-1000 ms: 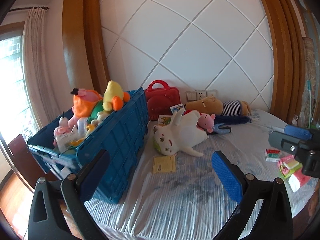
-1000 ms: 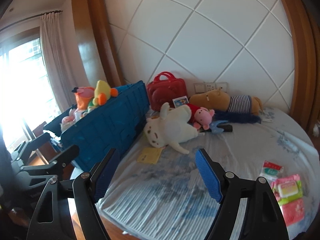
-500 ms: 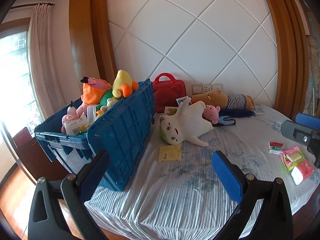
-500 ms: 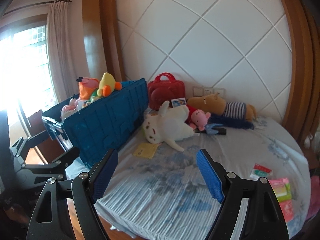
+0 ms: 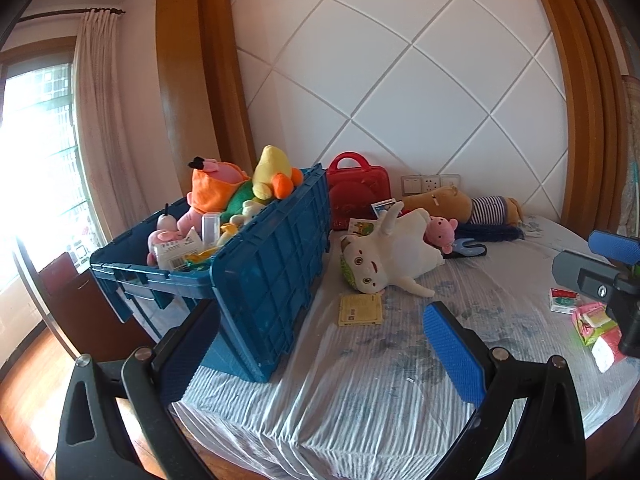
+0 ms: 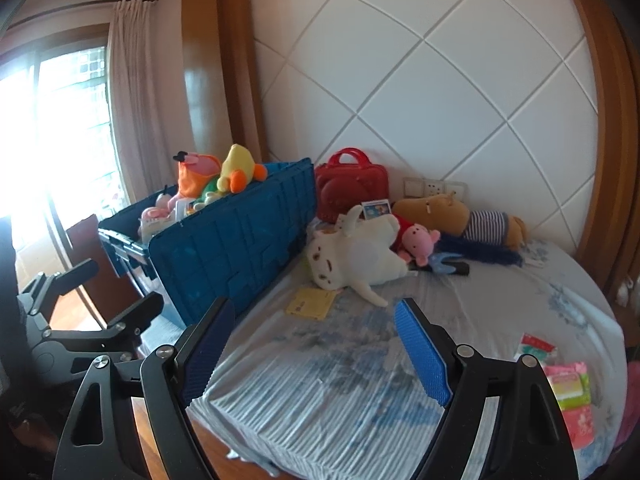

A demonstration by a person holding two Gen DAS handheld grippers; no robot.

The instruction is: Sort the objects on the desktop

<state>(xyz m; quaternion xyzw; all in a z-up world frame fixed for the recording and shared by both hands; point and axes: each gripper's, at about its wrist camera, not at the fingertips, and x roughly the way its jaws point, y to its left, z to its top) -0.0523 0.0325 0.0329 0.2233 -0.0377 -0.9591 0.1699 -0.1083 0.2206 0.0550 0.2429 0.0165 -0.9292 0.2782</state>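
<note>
- Left wrist view: the left gripper (image 5: pixel 324 354) stood with its jaws wide apart and nothing between the blue pads, above the near edge of the bed (image 5: pixel 360 400).
- Against the picture from a second before, this view had pulled back: more of the bed's front edge and the wooden floor (image 5: pixel 24 380) showed at 7 o'clock, and every object sat smaller and farther up the frame.
- The blue crate (image 5: pixel 264 280), packed with plush toys, lay at 10 o'clock, its side wall touching the sheet; earlier it filled the lower left more closely.
- The white plush cat (image 5: pixel 388 260) lay on its side at the centre, just beside the crate, with a yellow card (image 5: pixel 360 310) below it on the sheet. Neither had shifted on the bed.
- The pink pig plush (image 5: pixel 440 230) touched the cat at 1 o'clock; the red case (image 5: pixel 360 196) leaned on the wall behind.
- The right gripper (image 5: pixel 600 276) intruded at 3 o'clock, in front of the tissue packs (image 5: pixel 592 328).
- Right wrist view: the right gripper (image 6: pixel 316 356) had its jaws opening, wider than a second earlier, with nothing between them.
- This view too had drawn back and turned, so the window (image 6: pixel 68 140) showed larger at 9 o'clock.
- The cat (image 6: pixel 352 260) lay at 12 o'clock, the crate (image 6: pixel 240 248) at 10 o'clock, the tissue packs (image 6: pixel 568 388) at 4 o'clock.
- The left gripper (image 6: pixel 84 312) showed at 8 o'clock, its jaws apart.
</note>
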